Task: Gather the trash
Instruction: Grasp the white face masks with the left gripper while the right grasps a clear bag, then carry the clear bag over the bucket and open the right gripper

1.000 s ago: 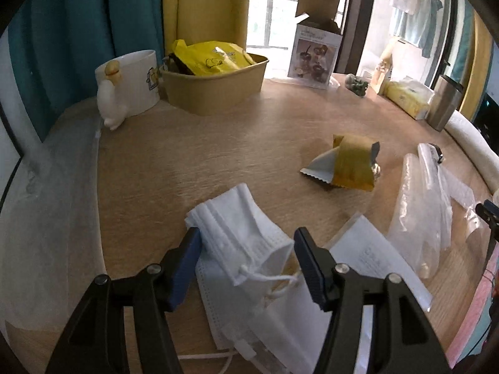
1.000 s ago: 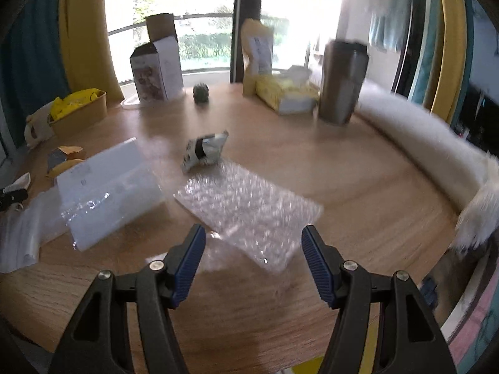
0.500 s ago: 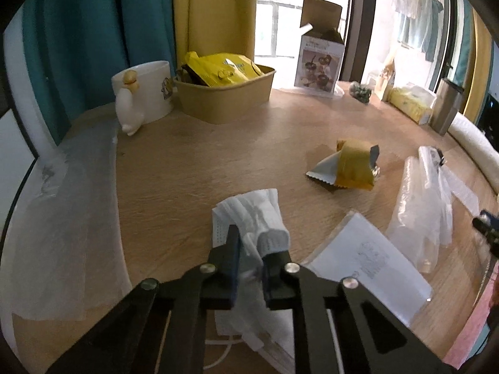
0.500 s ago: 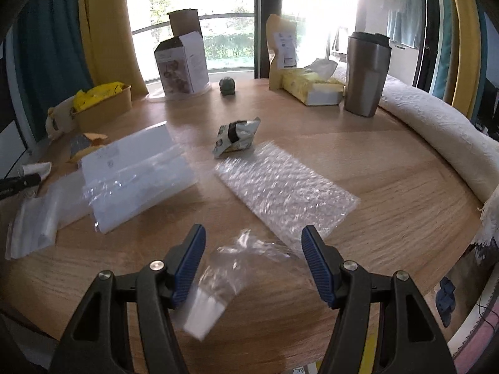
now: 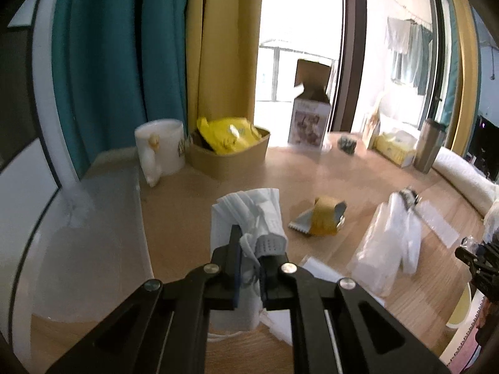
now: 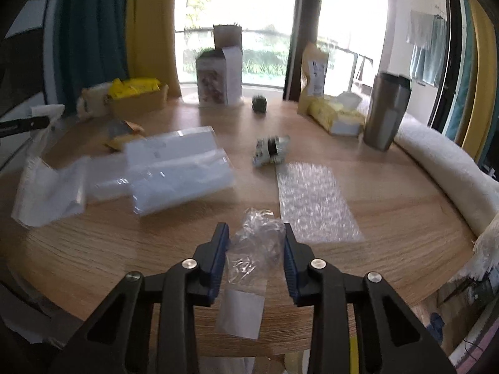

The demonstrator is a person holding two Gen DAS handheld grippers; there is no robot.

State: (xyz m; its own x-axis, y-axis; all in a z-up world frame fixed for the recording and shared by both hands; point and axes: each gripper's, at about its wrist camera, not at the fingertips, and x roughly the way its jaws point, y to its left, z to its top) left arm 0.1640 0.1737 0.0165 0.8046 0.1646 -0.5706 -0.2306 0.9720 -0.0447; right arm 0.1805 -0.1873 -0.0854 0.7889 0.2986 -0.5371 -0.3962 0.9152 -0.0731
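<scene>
We're mid-pickup on two bits of trash. Left gripper (image 5: 249,251) has its jaws clamped on the crumpled white pleated face mask (image 5: 249,215), raised off the round wooden counter (image 5: 199,199), in front of the tan paper tub of yellow packets (image 5: 227,155). Right gripper (image 6: 254,255): jaws part-way shut, straddling the crinkled clear plastic wrapper (image 6: 255,243) that lies on the counter, well short of the tub; pads not pressing it yet.

Next: pinch the wrapper, carry both to wherever trash goes.

Vs a sec ago: mask lay flat between wide left jaws; right jaws have just been closing round the wrapper.
</scene>
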